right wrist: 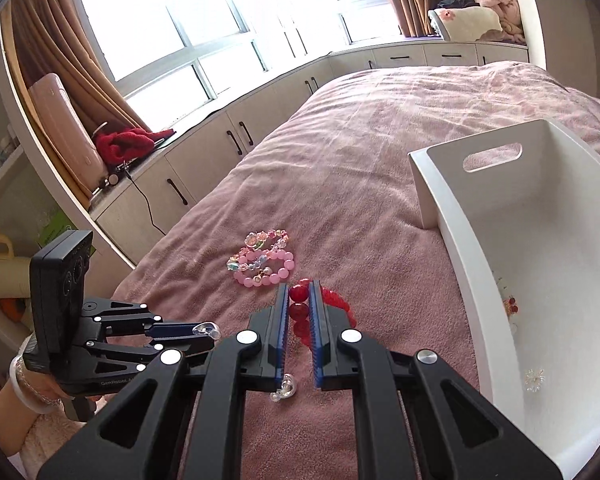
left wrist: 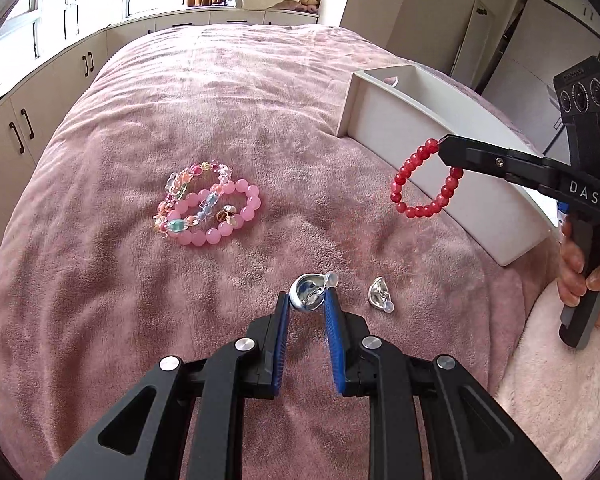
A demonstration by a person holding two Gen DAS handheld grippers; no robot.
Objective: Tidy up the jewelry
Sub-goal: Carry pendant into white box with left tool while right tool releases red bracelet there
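Observation:
My right gripper (right wrist: 299, 294) is shut on a red bead bracelet (left wrist: 416, 182) and holds it in the air beside the white box (left wrist: 404, 120); the bracelet (right wrist: 298, 293) shows between its pads. My left gripper (left wrist: 308, 300) is open, its fingertips either side of a silver earring (left wrist: 306, 295) on the pink bedspread. A second silver earring (left wrist: 380, 294) lies to the right of it. A pink bead bracelet (left wrist: 228, 216) and a multicoloured bead bracelet (left wrist: 188, 188) lie together further out on the bed.
The white box (right wrist: 460, 256) has a handle slot and holds a few small jewelry pieces (right wrist: 534, 380). White cabinets (left wrist: 40, 92) run along the bed's left side under the window. A fluffy white blanket (left wrist: 560, 380) lies at right.

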